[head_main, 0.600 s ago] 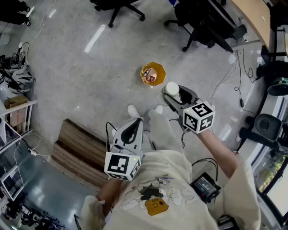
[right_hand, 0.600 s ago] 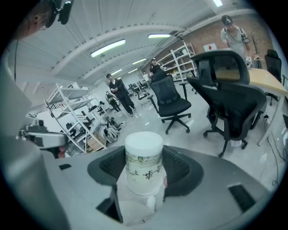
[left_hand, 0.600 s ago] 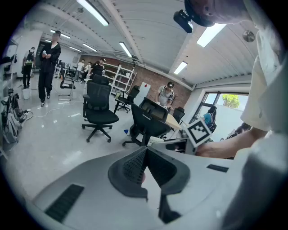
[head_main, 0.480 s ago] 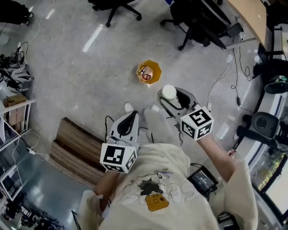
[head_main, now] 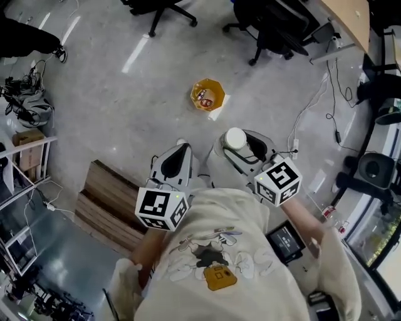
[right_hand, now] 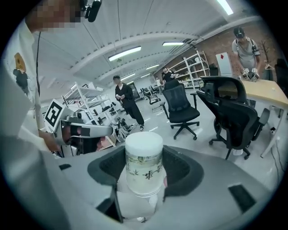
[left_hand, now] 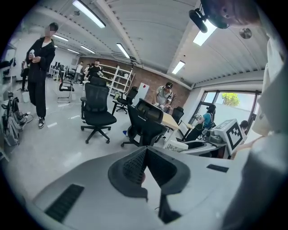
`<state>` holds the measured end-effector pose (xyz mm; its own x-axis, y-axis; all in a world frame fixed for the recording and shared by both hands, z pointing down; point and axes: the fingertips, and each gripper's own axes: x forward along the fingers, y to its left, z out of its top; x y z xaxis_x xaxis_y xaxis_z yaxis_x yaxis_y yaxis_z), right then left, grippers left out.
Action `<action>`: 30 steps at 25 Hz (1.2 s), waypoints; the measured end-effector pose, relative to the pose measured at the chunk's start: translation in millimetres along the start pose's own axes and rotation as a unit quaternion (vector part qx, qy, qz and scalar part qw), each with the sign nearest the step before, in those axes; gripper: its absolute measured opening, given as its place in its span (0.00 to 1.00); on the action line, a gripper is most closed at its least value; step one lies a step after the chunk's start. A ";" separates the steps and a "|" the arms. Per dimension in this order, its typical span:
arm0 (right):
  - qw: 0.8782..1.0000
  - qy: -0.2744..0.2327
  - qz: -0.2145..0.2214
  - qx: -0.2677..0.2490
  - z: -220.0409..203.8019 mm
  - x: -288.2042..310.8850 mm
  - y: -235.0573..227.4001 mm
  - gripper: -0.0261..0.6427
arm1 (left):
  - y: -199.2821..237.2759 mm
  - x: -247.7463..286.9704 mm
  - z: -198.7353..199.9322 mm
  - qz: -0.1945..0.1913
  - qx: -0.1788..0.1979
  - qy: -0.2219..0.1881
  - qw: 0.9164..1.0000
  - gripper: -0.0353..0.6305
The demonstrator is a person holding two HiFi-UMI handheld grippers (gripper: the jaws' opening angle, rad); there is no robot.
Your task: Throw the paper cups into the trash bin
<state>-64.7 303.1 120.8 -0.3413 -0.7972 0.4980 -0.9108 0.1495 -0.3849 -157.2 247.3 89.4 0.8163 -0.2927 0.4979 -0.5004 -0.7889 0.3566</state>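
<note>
In the head view my right gripper (head_main: 237, 142) is shut on a white paper cup (head_main: 236, 138), held over the person's legs. The right gripper view shows the same cup (right_hand: 144, 162) upright between the jaws of that gripper (right_hand: 144, 179), with its printed side facing the camera. An orange trash bin (head_main: 208, 94) with some rubbish inside stands on the grey floor ahead of the cup, apart from it. My left gripper (head_main: 181, 150) hangs beside the right one. Its jaws meet with nothing between them in the left gripper view (left_hand: 145, 155).
Black office chairs (head_main: 164, 11) stand beyond the bin, and others (left_hand: 96, 114) show in the left gripper view. A wooden pallet (head_main: 106, 207) lies at the left and cables (head_main: 313, 100) run at the right. A person in black (left_hand: 41, 76) stands at the far left.
In the head view the right gripper and its cup have drawn back from the bin toward the body. The left gripper has stayed shut beside it.
</note>
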 end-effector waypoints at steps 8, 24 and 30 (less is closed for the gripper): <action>0.998 -0.049 0.030 0.037 11.3 -25.3 8.9 0.43 | -20.3 -19.1 4.1 0.016 0.007 -0.023 1.000 0.06; 0.999 -0.016 0.034 -0.020 41.7 -43.2 -60.3 0.43 | -20.0 18.5 2.9 0.044 -0.038 -0.033 0.998 0.06; 0.999 0.012 0.035 -0.022 77.5 4.6 -89.3 0.43 | 24.2 54.6 36.2 0.046 -0.072 -0.042 0.996 0.06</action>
<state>33.1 240.8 97.2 -0.4098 -0.7695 0.4898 -0.8936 0.2311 -0.3847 -114.3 192.7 96.6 0.7832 -0.4084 0.4687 -0.6053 -0.6732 0.4248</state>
